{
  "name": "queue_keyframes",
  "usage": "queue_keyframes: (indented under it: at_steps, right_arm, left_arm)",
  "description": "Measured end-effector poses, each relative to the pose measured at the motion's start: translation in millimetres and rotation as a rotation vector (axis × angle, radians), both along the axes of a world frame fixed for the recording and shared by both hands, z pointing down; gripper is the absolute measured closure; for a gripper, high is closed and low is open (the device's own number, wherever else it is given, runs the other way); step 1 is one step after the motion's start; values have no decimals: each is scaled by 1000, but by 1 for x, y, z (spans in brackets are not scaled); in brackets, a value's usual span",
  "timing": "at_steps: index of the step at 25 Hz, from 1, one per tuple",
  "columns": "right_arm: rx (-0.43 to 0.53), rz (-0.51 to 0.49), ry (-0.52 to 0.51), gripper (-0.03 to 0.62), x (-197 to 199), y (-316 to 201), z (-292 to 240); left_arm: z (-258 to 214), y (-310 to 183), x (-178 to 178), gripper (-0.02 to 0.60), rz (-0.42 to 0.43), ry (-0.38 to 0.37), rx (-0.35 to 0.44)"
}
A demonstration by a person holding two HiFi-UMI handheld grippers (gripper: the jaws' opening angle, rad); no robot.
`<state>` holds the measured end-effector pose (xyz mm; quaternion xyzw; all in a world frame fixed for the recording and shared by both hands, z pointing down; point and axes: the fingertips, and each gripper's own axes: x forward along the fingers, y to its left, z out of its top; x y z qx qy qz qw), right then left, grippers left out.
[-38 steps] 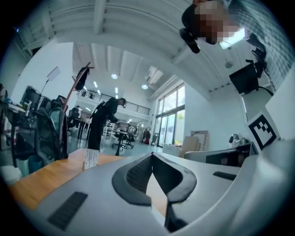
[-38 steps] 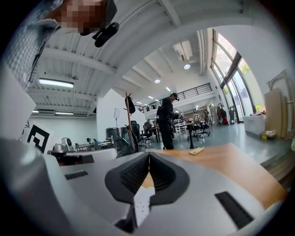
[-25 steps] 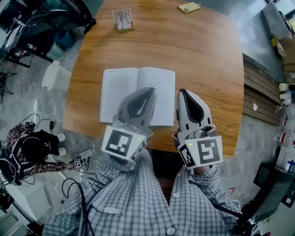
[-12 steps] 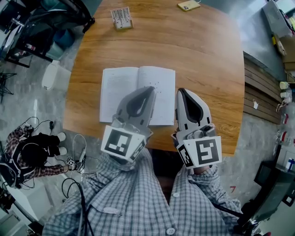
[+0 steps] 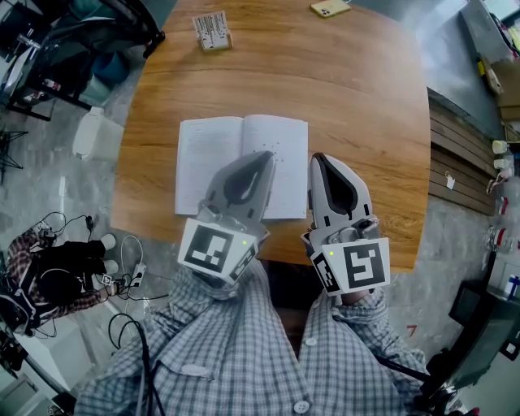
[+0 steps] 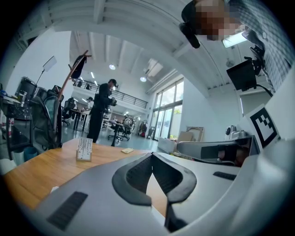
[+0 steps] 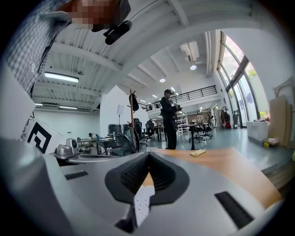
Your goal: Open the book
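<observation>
A white book lies open and flat on the round wooden table, its two pages facing up. My left gripper hovers over the book's right page, near its front edge, with its jaws shut and empty. My right gripper is held just off the book's right edge, also shut on nothing. In the left gripper view the left gripper has its dark pads meeting at the tip, with only table wood behind them. In the right gripper view the right gripper is closed the same way, and a white strip of page shows below the pads.
A small card stand and a yellow phone sit at the table's far edge. A person crouches among cables on the floor at left, beside a white bin. Shelving and boxes line the right side.
Both grippers and the book have kept their places. Only the person on the floor at left has shifted a little.
</observation>
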<state>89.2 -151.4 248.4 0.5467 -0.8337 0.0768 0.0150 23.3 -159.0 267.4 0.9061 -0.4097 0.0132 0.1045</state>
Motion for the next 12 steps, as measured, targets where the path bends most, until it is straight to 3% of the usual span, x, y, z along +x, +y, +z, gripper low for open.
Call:
queue_keyframes:
  at_steps: [12]
  right_arm:
    - [-9, -13, -12, 574, -4, 0, 2]
  left_arm:
    - [0, 2, -4, 572, -8, -24, 1]
